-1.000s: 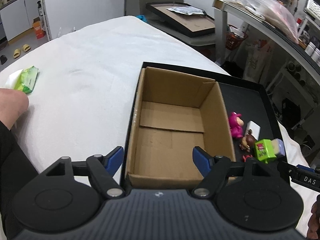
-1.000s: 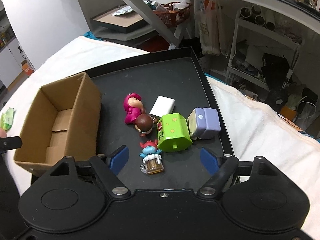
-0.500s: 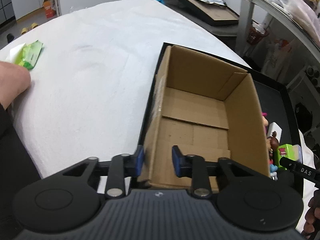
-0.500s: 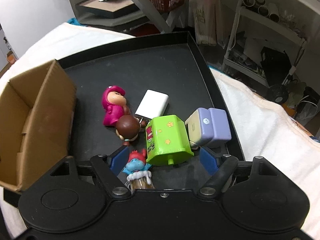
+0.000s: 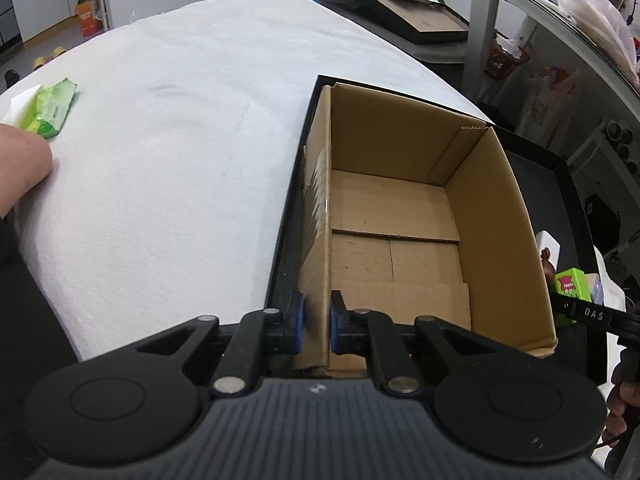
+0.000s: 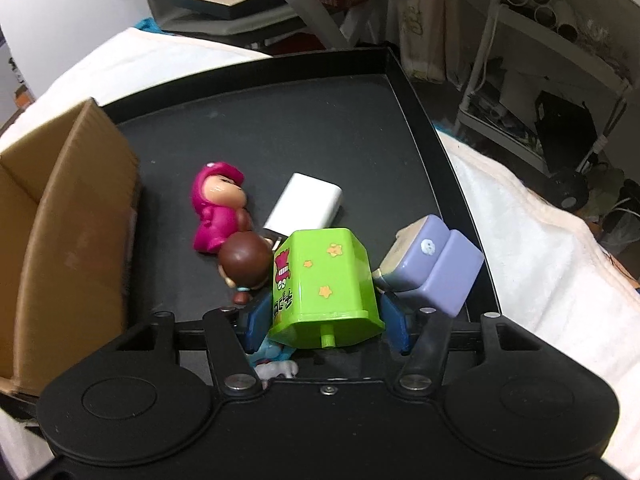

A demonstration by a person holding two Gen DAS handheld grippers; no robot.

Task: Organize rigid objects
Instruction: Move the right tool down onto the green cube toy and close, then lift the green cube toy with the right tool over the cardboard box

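An open, empty cardboard box [image 5: 400, 216] stands at the left of a black tray [image 6: 420, 92]. My left gripper [image 5: 317, 320] is shut on the box's near left wall, one finger on each side of it. In the right wrist view, my right gripper [image 6: 325, 322] is shut on a green six-sided toy box [image 6: 320, 276] that lies on the tray. Around it lie a pink figure [image 6: 218, 212], a white block [image 6: 308, 208], a brown-headed figure [image 6: 244, 258] and a purple-and-cream box [image 6: 432, 264]. A small blue figure [image 6: 272, 354] is partly hidden under the gripper.
The tray sits on a white cloth-covered table [image 5: 180, 120]. A green packet [image 5: 50, 108] lies far left on it, beside a person's hand [image 5: 20, 168]. Shelves [image 6: 540, 60] and clutter stand beyond the table's right edge.
My left gripper moved to the box's left wall and shut on it. My right gripper moved forward over the blue figure and shut on the green toy box.
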